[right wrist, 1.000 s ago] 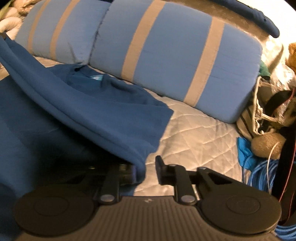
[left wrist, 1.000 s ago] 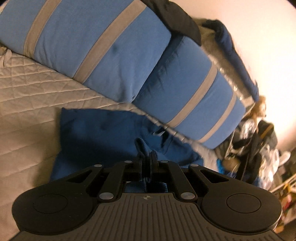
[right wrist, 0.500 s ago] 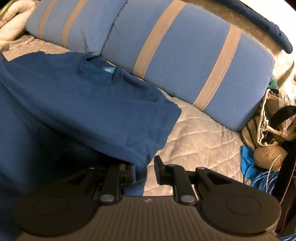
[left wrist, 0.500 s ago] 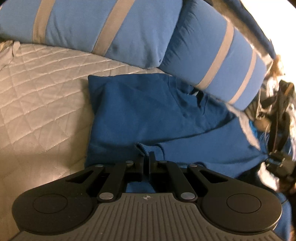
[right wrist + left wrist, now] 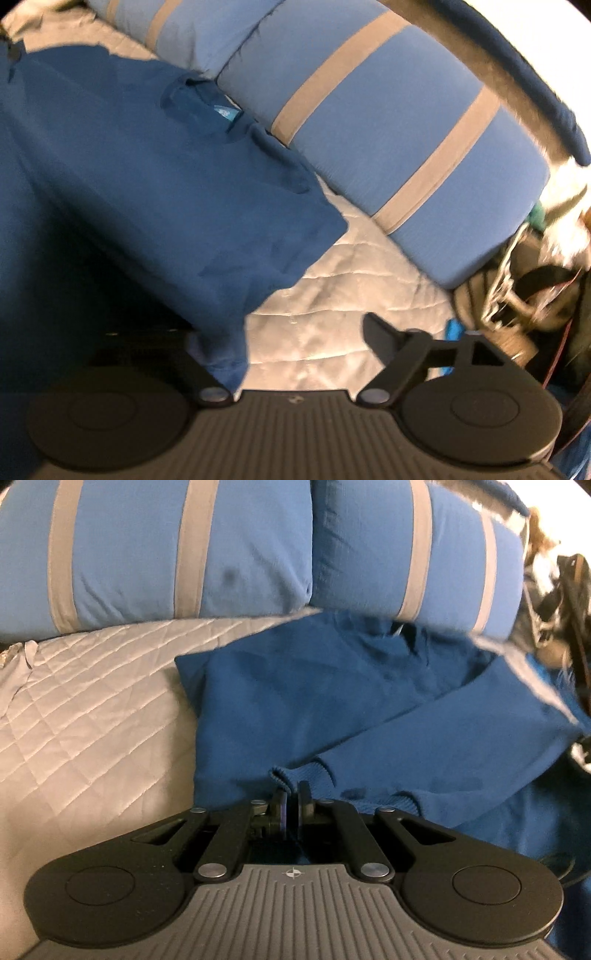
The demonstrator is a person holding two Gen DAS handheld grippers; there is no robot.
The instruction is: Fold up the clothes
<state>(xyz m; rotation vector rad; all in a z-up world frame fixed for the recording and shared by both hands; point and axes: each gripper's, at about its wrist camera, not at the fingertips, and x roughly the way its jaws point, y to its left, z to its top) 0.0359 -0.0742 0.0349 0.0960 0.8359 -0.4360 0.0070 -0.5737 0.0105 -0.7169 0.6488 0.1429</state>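
Between the nearly touching fingers of the left gripper [image 5: 291, 805] sits the ribbed hem of a dark blue shirt [image 5: 295, 709], pinched fast at the cloth's near edge. From that pinch the shirt runs away over a pale quilted bedspread [image 5: 85, 716], its far edge lying against two blue pillows with tan stripes [image 5: 184, 550] that stand along the back of the bed; one fold of the shirt crosses slantwise to the right of the pinch. On the other side, the right gripper [image 5: 291, 339] has its jaws spread wide: the right finger [image 5: 384, 332] stands bare over the bedspread [image 5: 351, 295], while the left one is buried under a hanging corner of the shirt [image 5: 166, 192], and whether cloth lies between the two cannot be told. Beyond that corner the shirt spreads flat toward the pillows [image 5: 388, 122], its neckline with a light blue label [image 5: 225, 112] just beside the nearer pillow. Right of the pillows lies a blurred heap of bags and cords [image 5: 524, 280].
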